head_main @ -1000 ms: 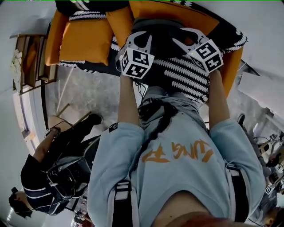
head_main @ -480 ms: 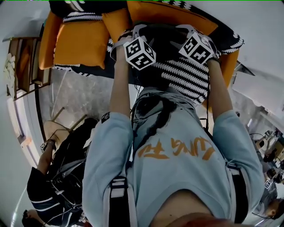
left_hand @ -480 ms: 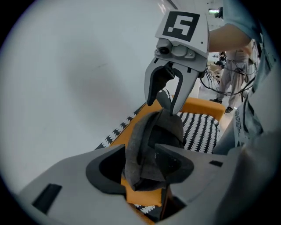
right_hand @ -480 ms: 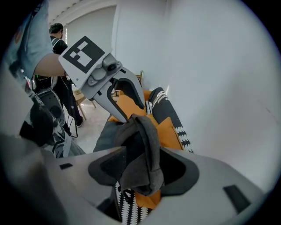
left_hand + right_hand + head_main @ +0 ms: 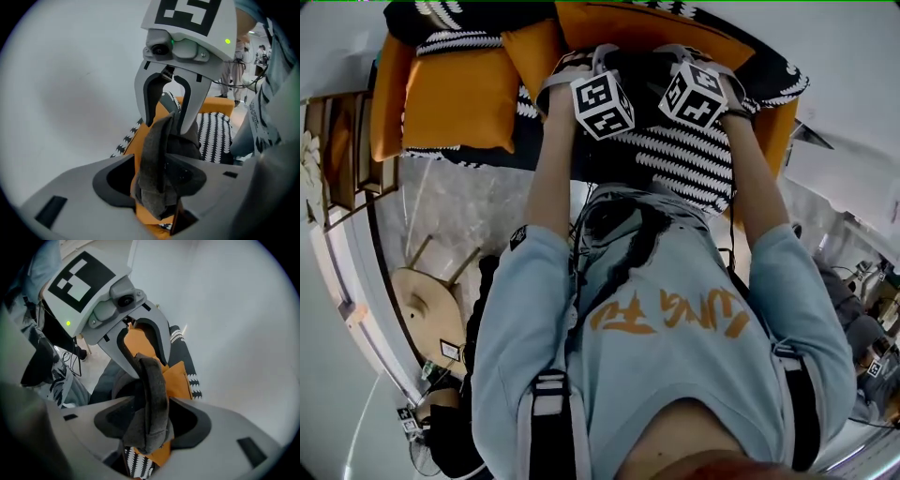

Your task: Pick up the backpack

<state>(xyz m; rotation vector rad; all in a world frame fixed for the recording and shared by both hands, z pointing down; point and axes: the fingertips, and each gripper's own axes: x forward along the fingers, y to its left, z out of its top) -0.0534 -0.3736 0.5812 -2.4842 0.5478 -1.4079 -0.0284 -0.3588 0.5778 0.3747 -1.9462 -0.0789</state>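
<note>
Left gripper view: backpack strap [image 5: 154, 173] between parted jaws

The head view is taken from above, steeply down. From very close, the right gripper [image 5: 168, 124] is faced by the left gripper view, the left gripper [image 5: 147, 363] by the right. The orange sofa [image 5: 628, 21] is shared by all.

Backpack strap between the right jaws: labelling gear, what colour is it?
Backpack strap: dark grey, best in right gripper view.

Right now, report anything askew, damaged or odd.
Nothing stands out. The dark grey fabric backpack sits on the orange sofa, a padded strap standing between the open jaws of the left gripper and the right gripper.
</note>
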